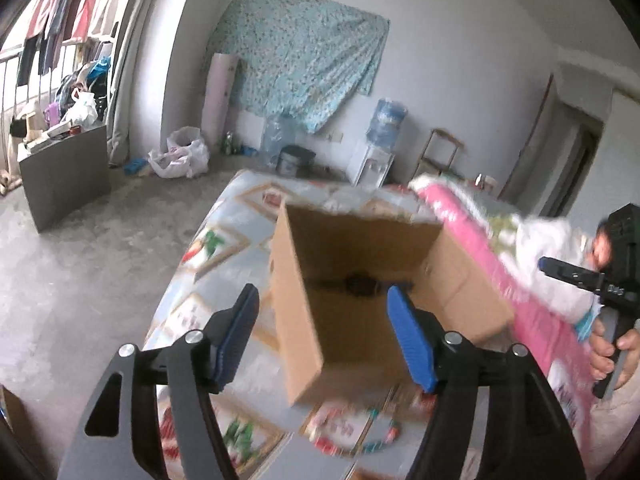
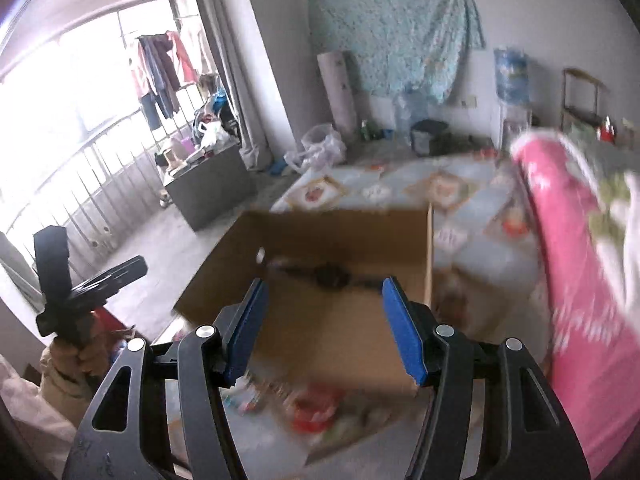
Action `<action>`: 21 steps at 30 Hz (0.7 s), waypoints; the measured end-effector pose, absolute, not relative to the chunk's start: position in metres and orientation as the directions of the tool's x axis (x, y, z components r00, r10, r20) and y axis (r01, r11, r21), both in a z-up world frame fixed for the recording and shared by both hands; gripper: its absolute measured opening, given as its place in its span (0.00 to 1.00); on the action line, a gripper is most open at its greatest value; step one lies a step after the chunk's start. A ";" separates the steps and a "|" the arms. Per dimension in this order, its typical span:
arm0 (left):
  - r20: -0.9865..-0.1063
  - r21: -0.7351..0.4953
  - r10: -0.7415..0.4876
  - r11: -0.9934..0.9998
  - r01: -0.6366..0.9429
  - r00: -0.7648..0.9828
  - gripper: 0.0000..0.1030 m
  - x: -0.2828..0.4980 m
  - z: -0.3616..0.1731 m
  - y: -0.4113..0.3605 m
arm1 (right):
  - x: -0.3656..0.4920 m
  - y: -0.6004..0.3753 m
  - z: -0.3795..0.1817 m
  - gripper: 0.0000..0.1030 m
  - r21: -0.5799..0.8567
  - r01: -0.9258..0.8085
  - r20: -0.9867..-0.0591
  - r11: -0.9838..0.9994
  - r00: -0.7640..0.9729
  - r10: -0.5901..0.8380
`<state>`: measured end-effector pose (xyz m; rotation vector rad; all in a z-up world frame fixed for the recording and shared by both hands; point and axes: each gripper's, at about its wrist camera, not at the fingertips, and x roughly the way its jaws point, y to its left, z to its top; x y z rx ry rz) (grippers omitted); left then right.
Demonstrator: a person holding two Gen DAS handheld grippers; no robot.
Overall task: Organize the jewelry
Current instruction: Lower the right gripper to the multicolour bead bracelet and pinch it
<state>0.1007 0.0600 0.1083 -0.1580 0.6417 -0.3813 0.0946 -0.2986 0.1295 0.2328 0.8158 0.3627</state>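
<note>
On the bed (image 1: pixel 224 240), covered with a patterned light-blue sheet, sits an open cardboard box (image 1: pixel 360 292), top flaps up, interior visible from both wrist views. Dark watch-like item (image 1: pixel 360 285) lies flat on the box floor, strap stretched to both sides; also seen in right wrist view (image 2: pixel 330 274). Blurred, so type of jewelry not certain.

Left gripper (image 1: pixel 322 332): blue-padded fingers (image 1: pixel 412 344) spread wide, nothing between them, pads touching nothing. It hangs above the near edge of the box, pointing down into it. No earlier frame to compare.

Right gripper (image 2: pixel 324 328): fingers (image 2: pixel 402 330) also well apart, empty, aimed down at the same box from the near side. Watch item shows beyond the gap, not gripped.

Each gripper shows in the other's view: right gripper at right edge of left view (image 1: pixel 592 280), held by a hand (image 1: pixel 612 356); left gripper at left edge of right view (image 2: pixel 80 280).

More small colourful items lie on the bed in front of the box (image 1: pixel 360 432), too blurred to name. Pink quilt (image 1: pixel 532 312) bunched along the right of the box, just beside it. Background: teal floral cloth (image 1: pixel 300 52) on the wall, water dispenser (image 1: pixel 380 140), grey board (image 1: pixel 66 176) on the floor, hanging clothes (image 1: pixel 68 8) by the window.
</note>
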 end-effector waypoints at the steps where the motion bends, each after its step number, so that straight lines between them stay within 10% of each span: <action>1: -0.570 -0.242 -0.379 0.925 0.292 0.729 0.64 0.092 0.100 0.059 | 0.085 -0.291 0.119 0.56 0.358 -0.226 -0.674 0.906 0.608 0.419; 21: -0.721 -0.234 -0.380 0.921 0.312 0.580 0.58 0.069 -0.004 0.035 | 0.085 -0.157 0.001 0.43 0.372 -0.197 -0.833 0.907 0.360 0.420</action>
